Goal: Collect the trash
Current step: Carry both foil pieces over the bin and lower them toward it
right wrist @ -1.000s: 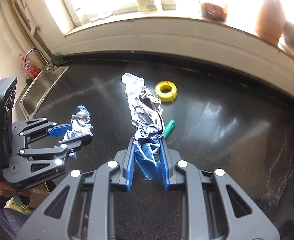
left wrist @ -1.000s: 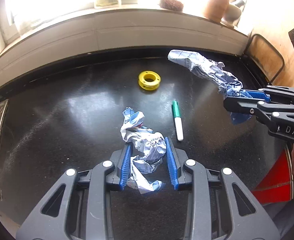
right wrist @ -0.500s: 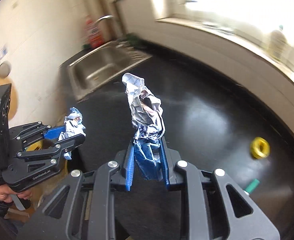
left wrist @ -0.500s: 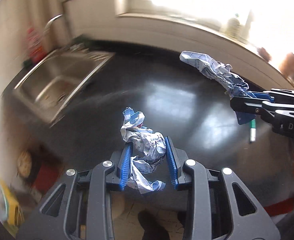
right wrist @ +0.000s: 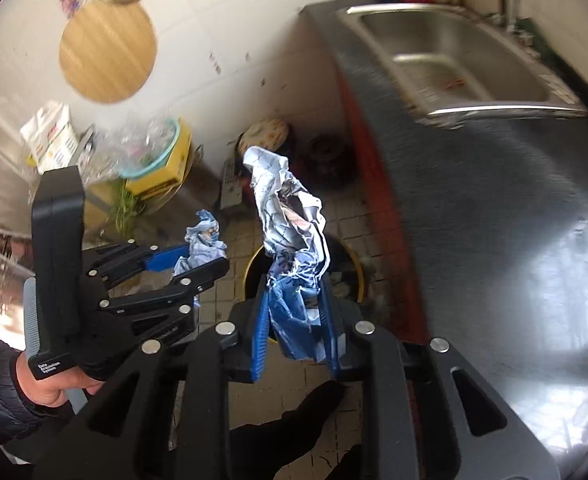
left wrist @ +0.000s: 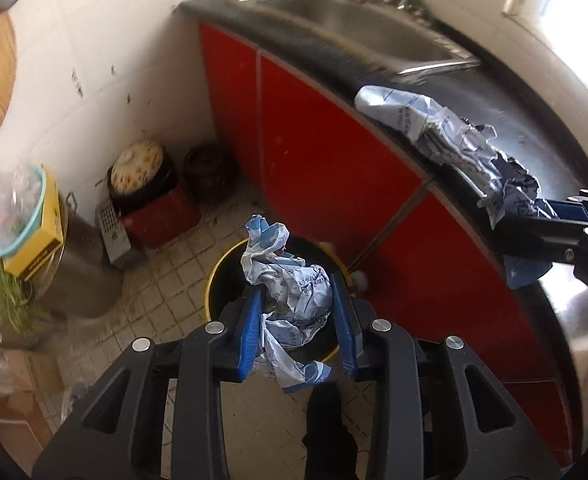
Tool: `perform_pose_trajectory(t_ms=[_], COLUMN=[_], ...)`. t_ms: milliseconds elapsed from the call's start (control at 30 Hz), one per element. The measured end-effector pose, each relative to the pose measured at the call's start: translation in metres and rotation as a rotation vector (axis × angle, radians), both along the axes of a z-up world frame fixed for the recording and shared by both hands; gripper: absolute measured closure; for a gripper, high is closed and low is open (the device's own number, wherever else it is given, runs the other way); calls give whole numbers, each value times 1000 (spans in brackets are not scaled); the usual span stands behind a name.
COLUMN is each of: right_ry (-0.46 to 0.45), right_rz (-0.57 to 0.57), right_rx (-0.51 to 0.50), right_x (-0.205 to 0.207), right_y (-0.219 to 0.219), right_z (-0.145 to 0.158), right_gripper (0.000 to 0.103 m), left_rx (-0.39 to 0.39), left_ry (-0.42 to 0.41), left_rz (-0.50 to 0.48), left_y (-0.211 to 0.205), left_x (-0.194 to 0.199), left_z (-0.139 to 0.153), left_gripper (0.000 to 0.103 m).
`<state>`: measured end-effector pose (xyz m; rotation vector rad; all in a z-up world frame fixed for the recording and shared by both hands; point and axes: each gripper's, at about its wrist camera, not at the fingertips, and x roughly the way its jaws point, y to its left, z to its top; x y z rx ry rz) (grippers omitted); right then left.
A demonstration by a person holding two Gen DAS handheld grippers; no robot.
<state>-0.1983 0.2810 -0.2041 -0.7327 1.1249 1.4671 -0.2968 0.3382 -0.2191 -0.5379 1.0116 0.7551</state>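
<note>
left tool clamping crumpled paper, right tool gripping long wrapper

Daylight glares off the counter (window blown out at right); motion blur smears the fisheye-bent edges.

Two wrist fisheyes steeply downward, close above the shared yellow-rimmed bin on tiled floor.

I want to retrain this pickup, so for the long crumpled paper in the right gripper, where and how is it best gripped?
Grip the long crumpled paper at its thick blue end, across the narrow width, coming in along its length. The right gripper does this, pads flat on both sides. Judging by its pose, the white end stands out stiffly beyond the jaws above the yellow-rimmed bin.
</note>
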Motion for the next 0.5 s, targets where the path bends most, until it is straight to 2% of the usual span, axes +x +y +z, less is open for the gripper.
perform_pose_trajectory(t_ms=[133, 267, 367, 500], right_ry=[8, 8, -13, -15], right_rz=[21, 2, 5, -4], right_rx=[-97, -192, -224, -248], right_x=[-23, -29, -32, -23], right_y=[25, 49, 58, 64], right_z=[-67, -127, -150, -167], right_gripper=[80, 80, 80, 79], left_rx=[-36, -101, -147, -161], left_ry=[4, -8, -30, -35], left_rz=[10, 18, 40, 27], left_y=[19, 33, 45, 53], left_x=[-15, -21, -21, -18], left_z=[-50, -101, -124, -136], left_gripper=[71, 71, 71, 69])
